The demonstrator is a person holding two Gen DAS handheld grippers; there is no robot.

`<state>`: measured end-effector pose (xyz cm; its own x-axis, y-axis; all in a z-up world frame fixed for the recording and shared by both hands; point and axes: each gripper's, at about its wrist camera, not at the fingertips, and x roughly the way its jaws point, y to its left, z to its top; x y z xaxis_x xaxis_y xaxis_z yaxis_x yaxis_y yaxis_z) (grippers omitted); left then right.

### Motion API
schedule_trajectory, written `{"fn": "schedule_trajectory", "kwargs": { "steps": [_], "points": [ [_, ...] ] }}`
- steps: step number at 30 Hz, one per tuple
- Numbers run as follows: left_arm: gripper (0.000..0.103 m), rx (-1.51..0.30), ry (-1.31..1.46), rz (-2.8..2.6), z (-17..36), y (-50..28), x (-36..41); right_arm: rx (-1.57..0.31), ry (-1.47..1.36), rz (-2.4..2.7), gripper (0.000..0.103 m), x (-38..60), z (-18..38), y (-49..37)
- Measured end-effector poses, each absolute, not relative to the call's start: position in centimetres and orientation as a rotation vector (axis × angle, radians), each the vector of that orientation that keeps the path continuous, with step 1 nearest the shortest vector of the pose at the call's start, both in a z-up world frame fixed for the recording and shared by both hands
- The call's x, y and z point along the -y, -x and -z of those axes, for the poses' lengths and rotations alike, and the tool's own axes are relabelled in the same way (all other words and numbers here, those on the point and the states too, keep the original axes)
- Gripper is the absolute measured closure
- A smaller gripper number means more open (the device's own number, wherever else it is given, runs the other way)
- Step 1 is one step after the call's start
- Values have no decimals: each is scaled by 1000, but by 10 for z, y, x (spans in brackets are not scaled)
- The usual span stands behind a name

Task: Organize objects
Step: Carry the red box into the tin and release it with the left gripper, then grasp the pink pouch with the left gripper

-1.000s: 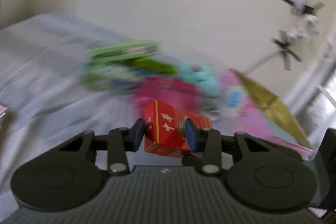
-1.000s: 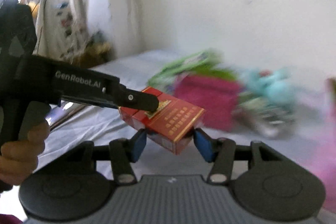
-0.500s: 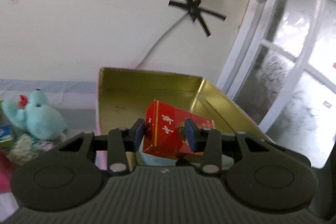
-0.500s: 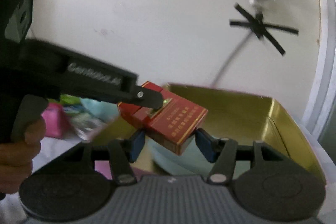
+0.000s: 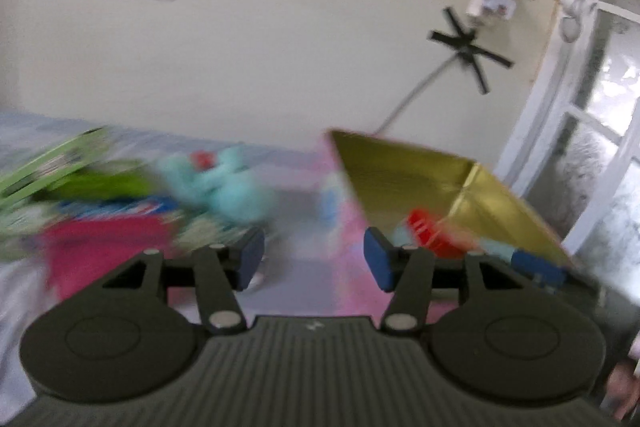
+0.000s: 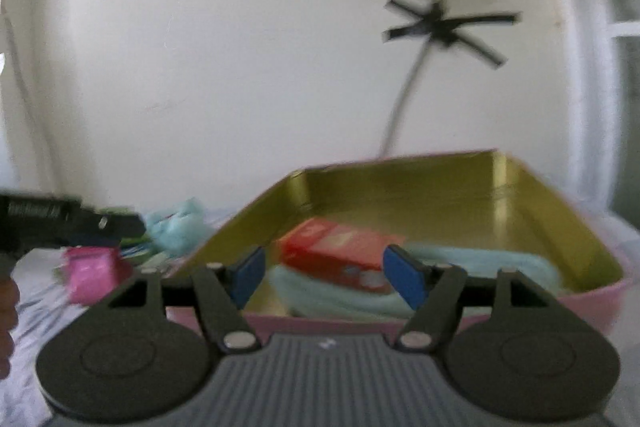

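Now that the red rectangular cardboard pack (image 6: 340, 257) lies tilted on a pale-blue folded cloth (image 6: 460, 283) inside the gold-lined pink tin box (image 6: 400, 187), both tongs, left (image 5: 314, 261) and right (image 6: 324, 277), just opened, are empty; it seems, through blur, that the pack could be nudged off during withdrawal.

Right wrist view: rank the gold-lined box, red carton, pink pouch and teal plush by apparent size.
1. gold-lined box
2. red carton
3. pink pouch and teal plush: look alike; blurred, partly hidden and farther, so unranked.
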<state>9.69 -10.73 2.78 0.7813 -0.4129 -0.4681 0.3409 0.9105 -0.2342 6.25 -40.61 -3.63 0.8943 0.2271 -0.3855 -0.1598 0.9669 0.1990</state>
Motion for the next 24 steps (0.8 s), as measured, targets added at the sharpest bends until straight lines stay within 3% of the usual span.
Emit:
{"fn": "schedule_trajectory", "kwargs": {
  "steps": [6, 9, 15, 20, 23, 24],
  "points": [
    [46, -544, 210, 290, -21, -73, 43, -642, -236, -239, 35, 400, 35, -139],
    [46, -550, 249, 184, -18, -69, 12, -604, -221, -144, 34, 394, 25, -156],
    [46, -575, 369, 63, -1, -74, -52, -468, -242, -330, 32, 338, 5, -105],
    [46, -560, 406, 64, 2, -92, -63, -538, -168, -536, 32, 269, 17, -99],
    [46, -546, 391, 98, 0, -105, -56, -584, -119, -561, 36, 240, 28, -120],
    [46, -546, 399, 112, 0, -110, -54, -604, -129, -571, 43, 235, 30, -130]
  ]
}}
